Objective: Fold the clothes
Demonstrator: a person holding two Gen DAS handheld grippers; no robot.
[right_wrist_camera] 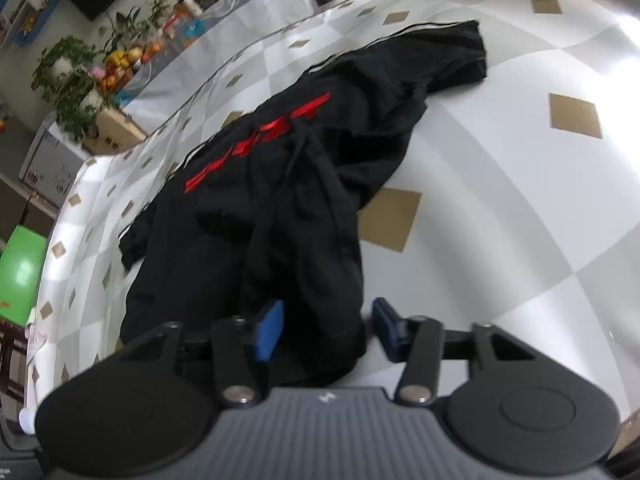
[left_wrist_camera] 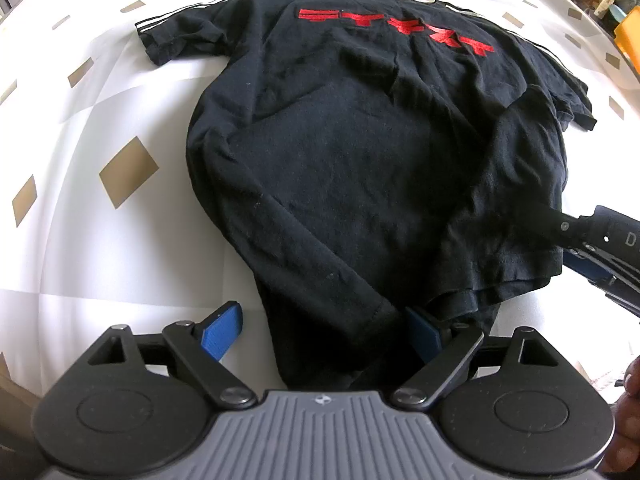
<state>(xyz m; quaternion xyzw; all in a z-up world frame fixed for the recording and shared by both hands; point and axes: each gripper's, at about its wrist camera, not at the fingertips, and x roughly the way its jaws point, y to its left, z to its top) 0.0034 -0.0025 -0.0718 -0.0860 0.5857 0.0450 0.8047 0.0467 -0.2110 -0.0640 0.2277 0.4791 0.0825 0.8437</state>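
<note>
White cloth with tan diamond patches covers the tabletop (left_wrist_camera: 80,128), and on it we see a black T-shirt (left_wrist_camera: 360,152) spread mostly flat, red lettering (left_wrist_camera: 396,30) across its far chest area and white stripes along the shoulders.

Its long axis runs straight away from us: collar and sleeves far, hem near. The hem edge is rumpled and partly doubled over on our right side.

Our left tongs (left_wrist_camera: 320,332) sit at the near hem, blue pads spread wide, with a bunch of hem cloth lying between them; the pads are parted, not pinching.

Our right tongs (right_wrist_camera: 326,330) are at the hem's right corner, also spread, with a raised ridge of black fabric between the blue pads. That view is blurred, so we cannot tell whether the cloth touches either pad.

Both tongs are at the hem end, so any fold would carry away from us toward the lettering. We judge the shirt largely unfolded; how far the folding stands is unclear.

Beyond the tabletop, potted plants (right_wrist_camera: 68,68) and fruit (right_wrist_camera: 120,60) line a shelf.
</note>
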